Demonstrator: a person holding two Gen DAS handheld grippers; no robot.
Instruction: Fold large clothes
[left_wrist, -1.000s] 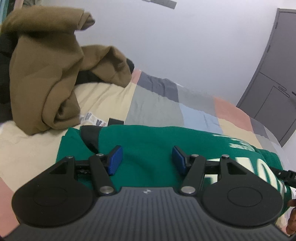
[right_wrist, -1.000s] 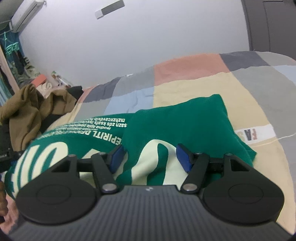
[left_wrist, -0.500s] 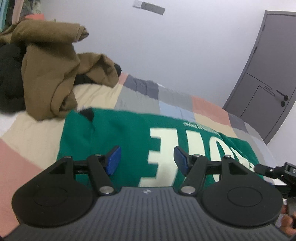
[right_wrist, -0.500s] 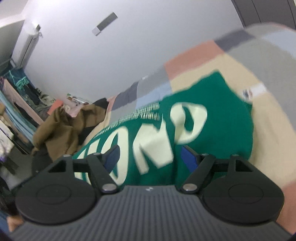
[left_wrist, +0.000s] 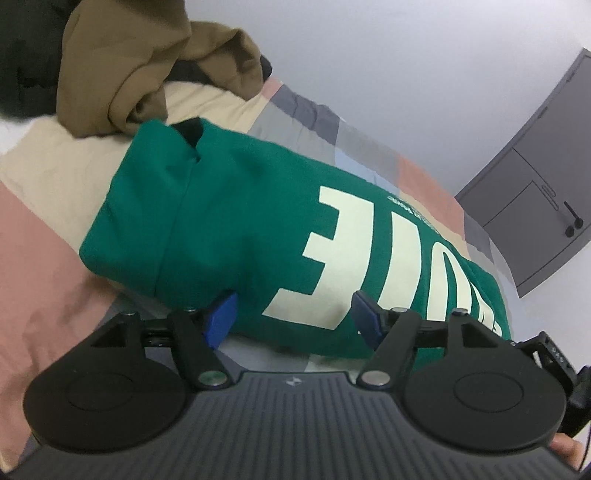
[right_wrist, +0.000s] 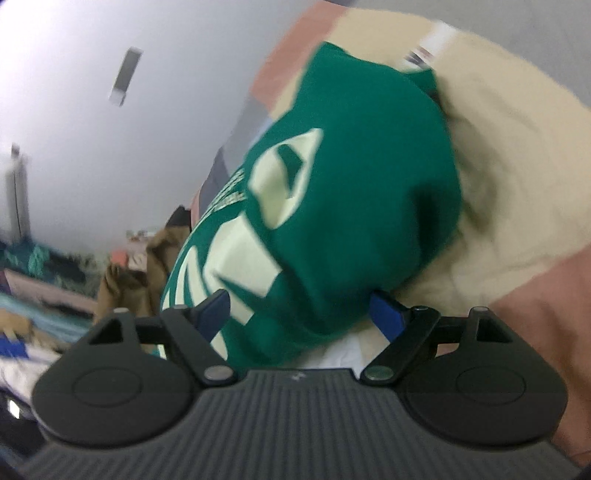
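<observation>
Hoodie (left_wrist: 236, 229) sits folded on our patchwork bed (left_wrist: 40, 258), brown top (left_wrist: 122, 70) just behind it. Left gripper (left_wrist: 291, 319) and right gripper (right_wrist: 301, 314) both have jaws apart, just been widening, hovering at its near edge, not pinching anything.

Brown garment (left_wrist: 122, 70) heaped at the head of the patchwork bedspread (left_wrist: 40, 266); grey door (left_wrist: 546, 206) against the white wall (left_wrist: 388, 55).

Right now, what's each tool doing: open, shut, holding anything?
Left tool: open, just widened, over the green top, not gripping.
Right tool: open, just widened, top between its jaws, not gripped.
</observation>
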